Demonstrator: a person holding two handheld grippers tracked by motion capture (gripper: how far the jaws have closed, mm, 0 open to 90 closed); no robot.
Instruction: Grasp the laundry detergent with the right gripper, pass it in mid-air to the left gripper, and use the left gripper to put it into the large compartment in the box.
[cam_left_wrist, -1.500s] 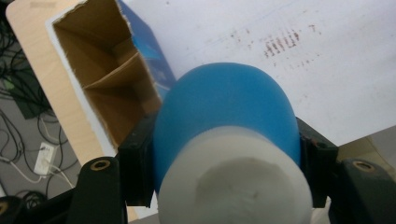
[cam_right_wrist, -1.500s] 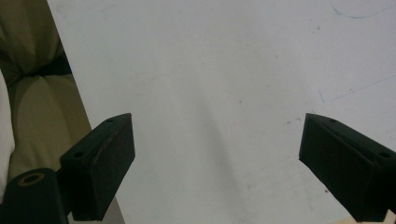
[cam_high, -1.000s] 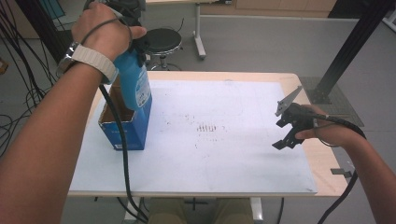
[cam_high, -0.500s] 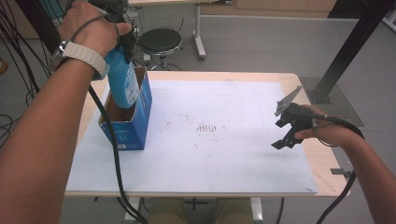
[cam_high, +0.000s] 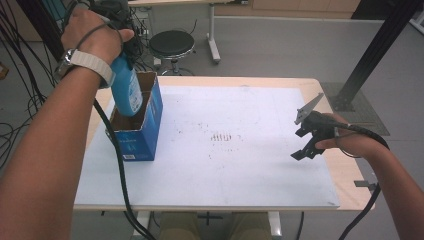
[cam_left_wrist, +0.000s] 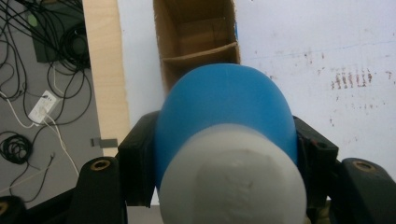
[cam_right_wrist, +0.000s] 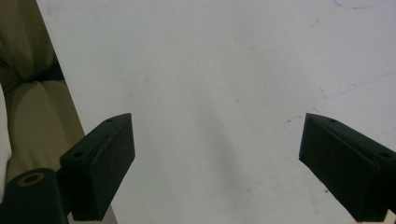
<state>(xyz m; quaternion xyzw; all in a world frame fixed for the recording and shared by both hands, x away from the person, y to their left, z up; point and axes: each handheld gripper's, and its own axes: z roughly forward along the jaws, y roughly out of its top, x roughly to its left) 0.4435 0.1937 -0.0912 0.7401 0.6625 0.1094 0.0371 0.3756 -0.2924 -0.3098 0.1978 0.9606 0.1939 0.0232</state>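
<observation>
The blue bottle (cam_high: 126, 87) hangs upright, its base dipping into the open blue cardboard box (cam_high: 141, 134) at the left of the white surface (cam_high: 250, 165), clamped between the jaws of the left gripper (cam_left_wrist: 224, 154). Well apart, the right gripper (cam_high: 307, 137) hovers wide open, holding nothing

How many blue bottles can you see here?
1. The blue bottle hangs in the left claw, its bottom just inside the open cardboard box. The box's depths are partly hidden, so another could sit there.
</observation>
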